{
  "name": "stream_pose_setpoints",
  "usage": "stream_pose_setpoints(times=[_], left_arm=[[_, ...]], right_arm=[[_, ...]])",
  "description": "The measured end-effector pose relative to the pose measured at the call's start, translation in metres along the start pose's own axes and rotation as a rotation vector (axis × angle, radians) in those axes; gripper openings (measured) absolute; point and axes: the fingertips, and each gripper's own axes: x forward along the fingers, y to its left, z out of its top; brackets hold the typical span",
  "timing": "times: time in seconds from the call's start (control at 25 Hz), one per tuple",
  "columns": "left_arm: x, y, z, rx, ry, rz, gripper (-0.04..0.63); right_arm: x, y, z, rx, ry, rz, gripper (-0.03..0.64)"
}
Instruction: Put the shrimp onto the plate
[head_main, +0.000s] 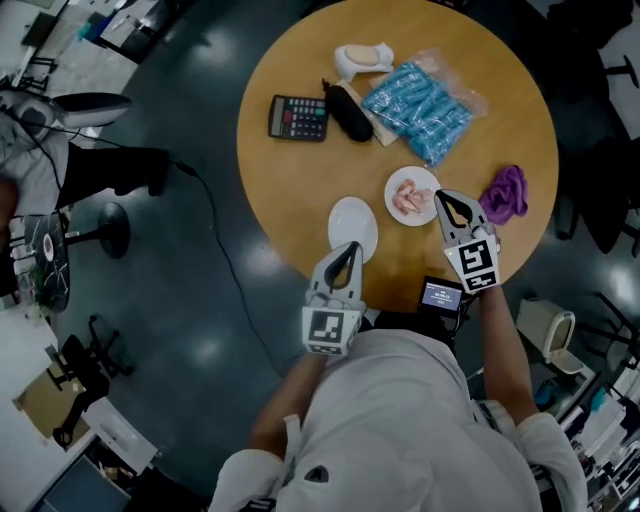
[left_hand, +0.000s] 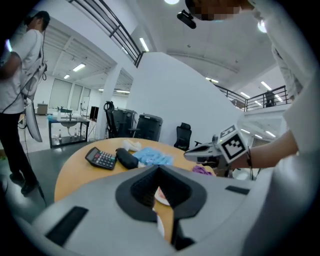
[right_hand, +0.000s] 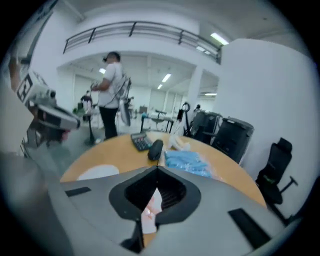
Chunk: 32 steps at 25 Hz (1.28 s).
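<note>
- Pale pink shrimp heaped on the small white plate: light, soft, slippery, so pinch mid-body, gently.
- Right gripper: jaws together, nothing visibly pinched.
- Left gripper: jaws together too, by the empty white plate.

Head view is dim for me, glare spots on the floor. Gripper views are brighter under ceiling strips, edges bent, my right gripper blurred close up.
</note>
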Motion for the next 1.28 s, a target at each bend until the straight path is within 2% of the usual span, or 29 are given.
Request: stream_pose_setpoints(times=[0.08, 0.2, 0.32, 0.4, 0.52, 0.64, 0.76, 1.28], left_arm=[[-0.004, -0.001, 0.024, -0.004, -0.035, 0.000, 0.008], [-0.016, -0.009, 0.072, 0.020, -0.109, -0.005, 0.008], [-0.024, -0.025, 0.107, 0.032, -0.168, -0.024, 0.008], [-0.024, -0.032, 0.109, 0.046, -0.170, -0.037, 0.008], [-0.021, -0.037, 0.098, 0.068, -0.168, -0.050, 0.008], [-0.020, -0.045, 0.095, 0.058, -0.156, -0.070, 0.008], [-0.021, -0.048, 0.089, 0.110, -0.159, -0.095, 0.008], [-0.016, -0.051, 0.098, 0.127, -0.155, -0.134, 0.008]], right_arm=[[-0.042, -0.007, 0.040, 0.127, -0.168, -0.074, 0.017], [-0.108, -0.009, 0.093, 0.231, -0.396, -0.166, 0.017], [-0.153, -0.004, 0.115, 0.342, -0.520, -0.222, 0.017], [-0.160, 0.006, 0.108, 0.398, -0.524, -0.227, 0.015], [-0.153, 0.023, 0.091, 0.424, -0.483, -0.219, 0.015], [-0.150, 0.032, 0.083, 0.418, -0.463, -0.218, 0.015], [-0.150, 0.037, 0.083, 0.399, -0.459, -0.222, 0.015], [-0.145, 0.029, 0.086, 0.384, -0.444, -0.263, 0.015]])
